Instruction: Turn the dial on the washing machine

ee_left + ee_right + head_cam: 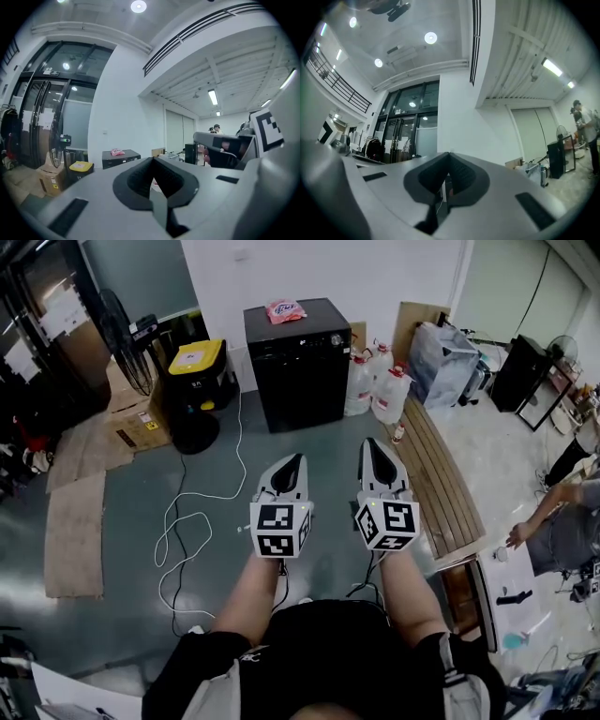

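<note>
The black washing machine [300, 362] stands against the far wall, with a small dial [336, 339] near its top right front and a pink packet [285, 310] on its lid. Both grippers are held side by side well short of it, pointing toward it. My left gripper [291, 470] is shut and holds nothing. My right gripper [377, 457] is shut and also holds nothing. The left gripper view shows its closed jaw tips [152, 161], with the machine [121, 158] small and far off. In the right gripper view the jaw tips [449, 157] meet against a white wall.
A yellow-lidded bin [197, 367] and a fan [122, 329] stand left of the machine. Water jugs [389, 395] sit at its right. A wooden bench [450, 484] runs along the right. A white cable [187, 531] and flat cardboard [75, 531] lie on the floor. A person [562, 521] bends at far right.
</note>
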